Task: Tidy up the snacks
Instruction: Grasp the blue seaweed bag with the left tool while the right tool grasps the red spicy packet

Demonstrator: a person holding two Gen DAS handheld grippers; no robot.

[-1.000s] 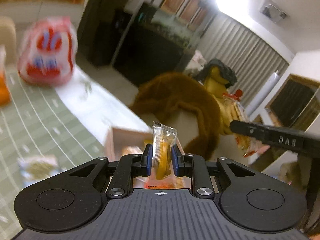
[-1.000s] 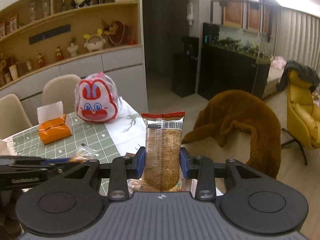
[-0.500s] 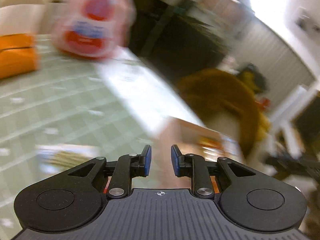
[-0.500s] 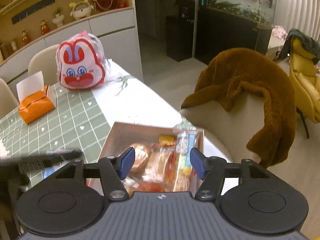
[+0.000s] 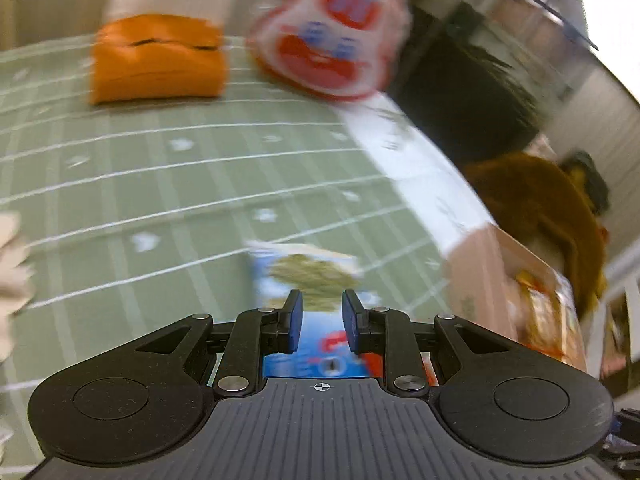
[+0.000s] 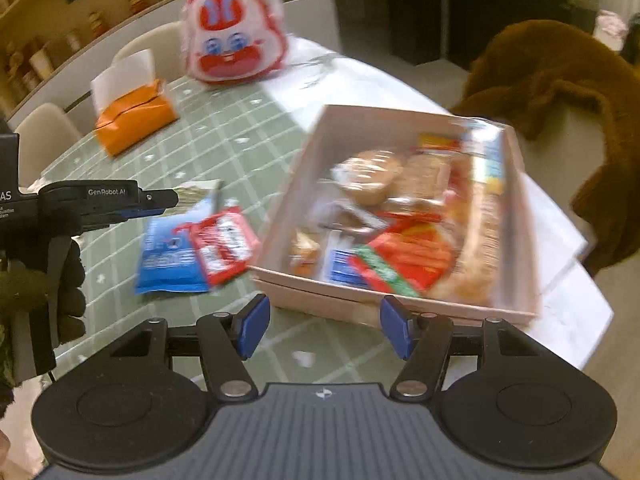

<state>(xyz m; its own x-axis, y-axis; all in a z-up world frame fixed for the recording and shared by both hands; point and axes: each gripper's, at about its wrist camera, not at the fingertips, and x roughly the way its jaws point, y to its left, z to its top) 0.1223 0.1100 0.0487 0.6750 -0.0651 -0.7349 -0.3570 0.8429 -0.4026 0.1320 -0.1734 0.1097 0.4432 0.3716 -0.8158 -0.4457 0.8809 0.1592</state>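
At the far left of the right wrist view, the left gripper (image 6: 160,206), held in a dark-gloved hand (image 6: 60,280), reached in level over the green checked bench (image 6: 224,152). White lettering on its black body read "GenRobot.AI"; the other letters at the frame edge were cut off. In its own view the left gripper (image 5: 320,318) pointed down at the flat blue foil snack packet (image 5: 308,320) lying directly beneath and ahead of its tips, the packet's long axis running roughly along the fingers, away from the camera. Its jaws stood narrow with nothing between the pads, so it was empty and nearly closed. This left gripper was plainly the nearer one to the packet.

Just right of the blue packet, overlapping its edge, lay a small red and white wrapped snack (image 6: 224,246); its printing was too blurred to read, as was the packet's.

Further right sat the shallow pale pink cardboard box (image 6: 400,304), already crowded with wrapped snacks, its near wall just beyond the right gripper (image 6: 324,326). That gripper's jaws stood about half apart, holding nothing.

I judged the next pick fell to the left gripper, which would need to spread wider before closing across the packet's short side.
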